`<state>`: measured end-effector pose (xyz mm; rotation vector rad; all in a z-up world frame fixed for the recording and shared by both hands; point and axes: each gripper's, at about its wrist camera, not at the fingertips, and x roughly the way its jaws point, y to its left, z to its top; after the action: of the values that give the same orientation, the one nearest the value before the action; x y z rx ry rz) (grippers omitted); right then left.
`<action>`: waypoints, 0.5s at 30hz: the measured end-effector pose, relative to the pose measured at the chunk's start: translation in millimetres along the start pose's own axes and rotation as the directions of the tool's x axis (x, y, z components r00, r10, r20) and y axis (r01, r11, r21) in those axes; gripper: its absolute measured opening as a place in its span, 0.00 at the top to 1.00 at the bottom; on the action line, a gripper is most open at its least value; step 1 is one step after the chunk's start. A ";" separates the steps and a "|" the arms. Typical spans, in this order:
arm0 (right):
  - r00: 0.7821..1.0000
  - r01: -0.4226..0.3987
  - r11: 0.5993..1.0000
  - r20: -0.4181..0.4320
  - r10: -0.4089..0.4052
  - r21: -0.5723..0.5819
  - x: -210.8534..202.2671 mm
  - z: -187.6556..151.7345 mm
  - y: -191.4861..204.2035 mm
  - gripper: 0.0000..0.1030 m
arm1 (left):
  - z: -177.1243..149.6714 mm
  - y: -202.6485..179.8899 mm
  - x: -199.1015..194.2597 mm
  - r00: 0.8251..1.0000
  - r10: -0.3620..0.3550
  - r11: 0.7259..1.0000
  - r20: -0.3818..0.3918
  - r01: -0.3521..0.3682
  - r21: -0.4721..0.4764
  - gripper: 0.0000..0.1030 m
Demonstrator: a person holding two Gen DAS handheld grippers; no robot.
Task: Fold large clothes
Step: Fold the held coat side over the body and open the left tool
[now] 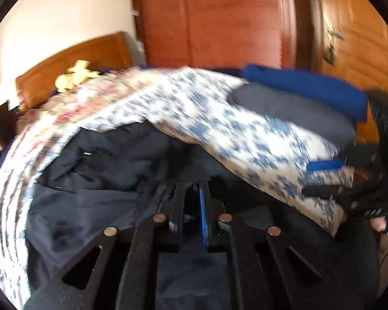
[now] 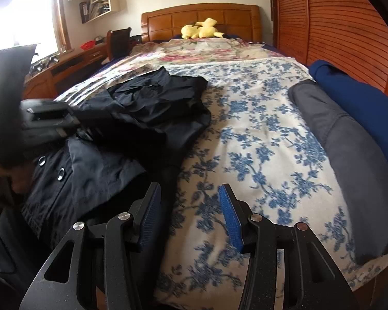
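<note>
1. Right tool (image 2: 187, 215) released, lower centre, over the bed (image 2: 258, 134).
2. Left tool (image 1: 191, 206) clenched on dark jacket (image 2: 142, 118), heaped centre-left.
3. Soft, slippery, probably bulky; best gripped at hem or collar.

You're looking up the bed (image 2: 258, 134) toward the headboard (image 2: 200, 18), where a plush toy (image 2: 201, 31) is sitting. The jacket (image 2: 132, 118) is lying crumpled on the left half, two folded garments (image 2: 349, 129) are lying along the right edge, and the wardrobe (image 2: 331, 25) is standing just beyond them.
</note>
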<state>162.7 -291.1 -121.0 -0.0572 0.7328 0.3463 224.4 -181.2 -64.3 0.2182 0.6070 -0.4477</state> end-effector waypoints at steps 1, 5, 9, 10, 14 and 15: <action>1.000 -0.005 1.000 0.002 0.005 0.000 2.0 2.1 2.6 0.54 | 0.7 10.6 -10.7 0.999 0.026 1.000 0.022 -0.026 -0.015 0.93; 0.999 -0.038 0.999 0.013 0.038 -0.005 13.1 13.2 17.3 0.54 | -7.8 57.9 -47.0 0.986 0.139 0.987 0.088 -0.131 -0.094 0.94; 0.998 -0.067 0.998 0.016 0.067 -0.023 29.8 25.1 37.0 0.54 | -28.0 93.1 -64.2 0.976 0.202 0.970 0.078 -0.188 -0.152 0.95; 0.997 -0.078 0.997 0.012 0.078 -0.028 36.0 28.3 44.0 0.54 | -33.7 99.0 -66.3 0.975 0.212 0.967 0.073 -0.198 -0.160 0.95; 0.993 -0.116 0.992 0.003 0.116 -0.041 57.5 38.7 69.4 0.54 | -59.4 123.6 -77.0 0.966 0.254 0.950 0.053 -0.239 -0.202 0.95; 0.992 -0.126 0.991 0.003 0.126 -0.043 63.0 41.7 75.9 0.54 | -66.6 129.9 -79.6 0.962 0.270 0.944 0.046 -0.255 -0.209 0.95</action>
<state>208.0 -194.3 -126.6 -0.0501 0.7248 0.4829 193.5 -17.8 -61.8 0.0870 0.5366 -0.1333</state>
